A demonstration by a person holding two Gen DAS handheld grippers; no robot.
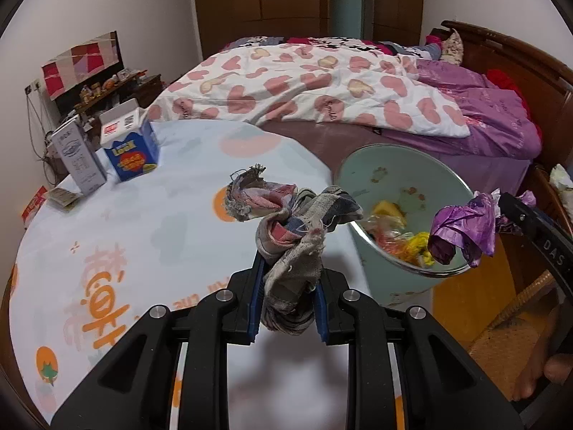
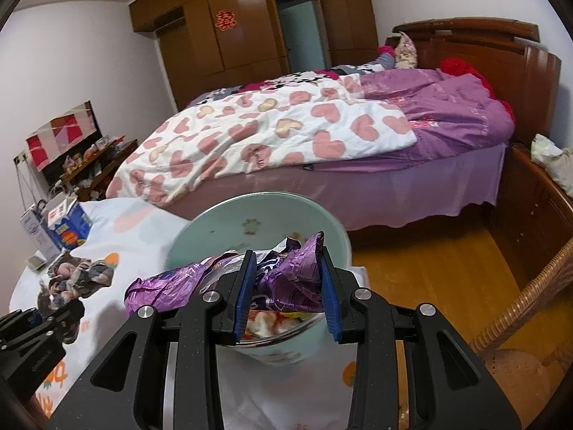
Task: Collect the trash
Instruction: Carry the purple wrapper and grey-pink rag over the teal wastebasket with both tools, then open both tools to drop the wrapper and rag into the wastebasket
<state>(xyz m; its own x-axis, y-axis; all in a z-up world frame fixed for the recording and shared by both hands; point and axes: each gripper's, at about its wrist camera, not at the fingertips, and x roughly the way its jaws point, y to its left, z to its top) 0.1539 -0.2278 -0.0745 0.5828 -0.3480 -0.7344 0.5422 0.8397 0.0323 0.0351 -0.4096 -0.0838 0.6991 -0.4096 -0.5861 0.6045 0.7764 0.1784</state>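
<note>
My left gripper (image 1: 288, 288) is shut on a frayed checked rag (image 1: 286, 222) and holds it above the round table (image 1: 143, 236), left of the pale green trash bin (image 1: 372, 175). The rag also shows in the right wrist view (image 2: 77, 279). My right gripper (image 2: 286, 286) is shut on a crumpled purple wrapper (image 2: 286, 276) right over the bin (image 2: 229, 229), which holds yellow and orange trash (image 1: 404, 236). The wrapper hangs over the bin's near rim in the left wrist view (image 1: 462, 231).
A blue carton (image 1: 132, 147) and a grey carton (image 1: 80, 157) stand at the table's far left. A bed with a heart-print quilt (image 1: 304, 86) lies behind. There is wood floor (image 2: 429, 268) and a wicker chair (image 2: 530, 304) on the right.
</note>
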